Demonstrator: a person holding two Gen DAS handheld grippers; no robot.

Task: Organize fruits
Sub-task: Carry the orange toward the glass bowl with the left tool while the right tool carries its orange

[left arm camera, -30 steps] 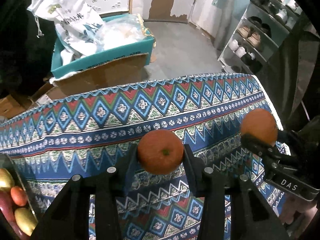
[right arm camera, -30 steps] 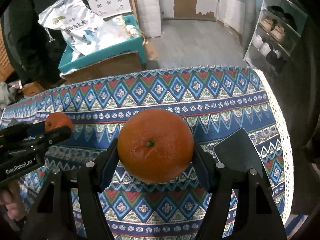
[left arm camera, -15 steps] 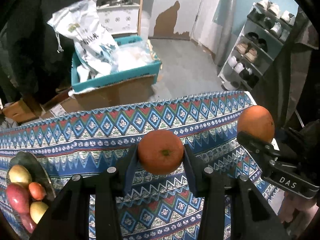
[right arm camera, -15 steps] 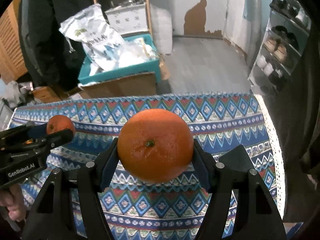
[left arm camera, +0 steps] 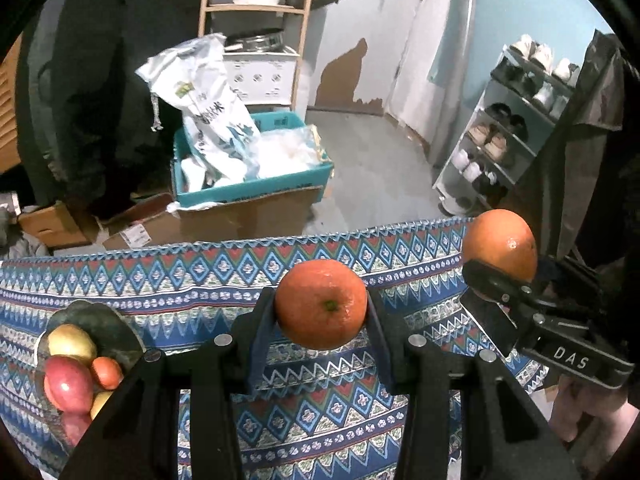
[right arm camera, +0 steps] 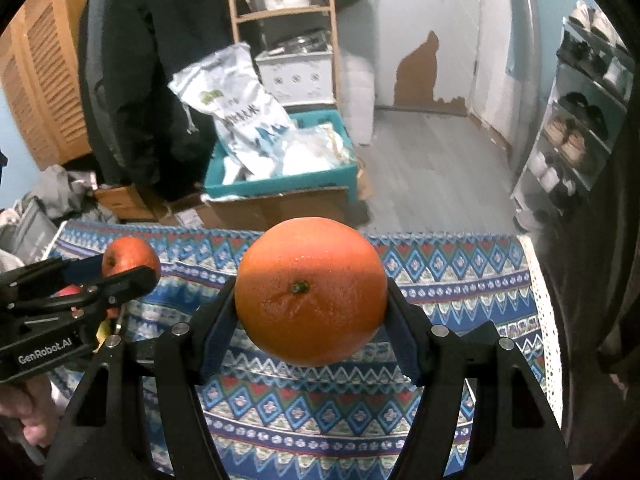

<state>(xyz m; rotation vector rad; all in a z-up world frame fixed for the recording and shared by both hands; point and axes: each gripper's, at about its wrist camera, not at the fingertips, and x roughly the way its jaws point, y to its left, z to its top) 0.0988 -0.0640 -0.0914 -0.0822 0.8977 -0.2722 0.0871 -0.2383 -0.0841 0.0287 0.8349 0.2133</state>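
left tool (left arm camera: 321,312) closed around a small round orange mandarin (left arm camera: 321,304), pinched between both fingers, stem end facing the camera, held up off the tabletop covered in blue/red geometric patterned cloth (left arm camera: 192,276). right tool (right arm camera: 310,300) clamped on a larger round orange (right arm camera: 310,290), fingers spread wide to fit it, also held above the cloth, stem toward the lens. in the left wrist view the right tool sits off to the right with its orange above the cloth's far right corner. in the right wrist view the left tool is at the left edge with the mandarin. dark round plate (left arm camera: 108,328) on the left of the tabletop holds a yellow apple (left arm camera: 71,343), a red apple (left arm camera: 68,384) and a small orange fruit (left arm camera: 107,372), touching each other. teal cardboard box (left arm camera: 256,188) with white bags on the floor beyond the tabletop
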